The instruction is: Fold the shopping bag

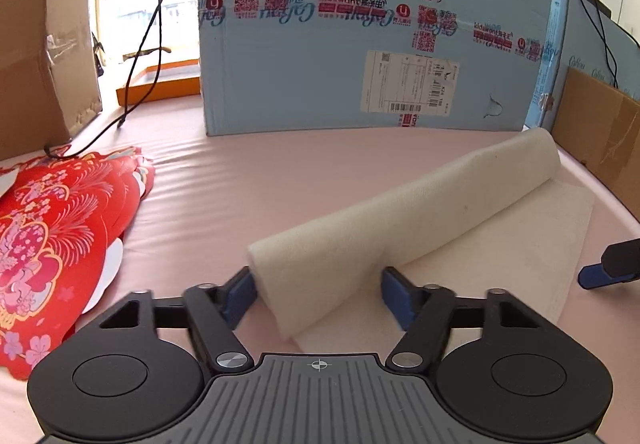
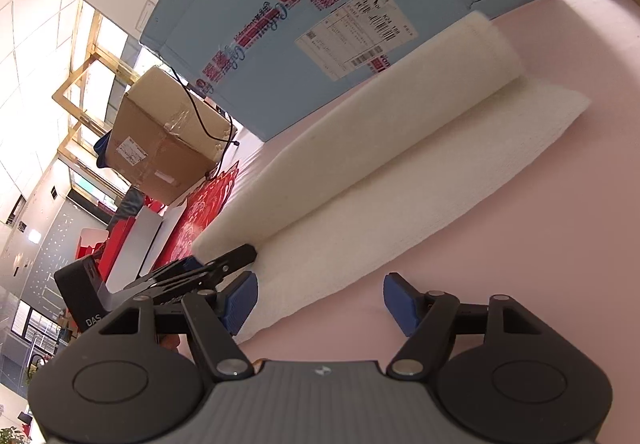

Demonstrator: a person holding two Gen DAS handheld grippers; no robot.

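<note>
The white shopping bag lies on the pink worktop in front of the big blue carton, its long far edge curled over itself into a loose roll while the lower layer lies flat toward the near edge. The left hand-held gripper straddles the near end of that roll, pads apart and not yet pressing the cloth. The right hand-held gripper hovers with its pads spread over the flat layer's near edge, holding nothing.

To fold well, I would pinch the roll's end firmly, catching both layers, then carry it across low and even toward the bag's near edge. The right one should pin the flat layer so it cannot slide. The cloth looks soft and springy, so press the crease down afterwards.
</note>
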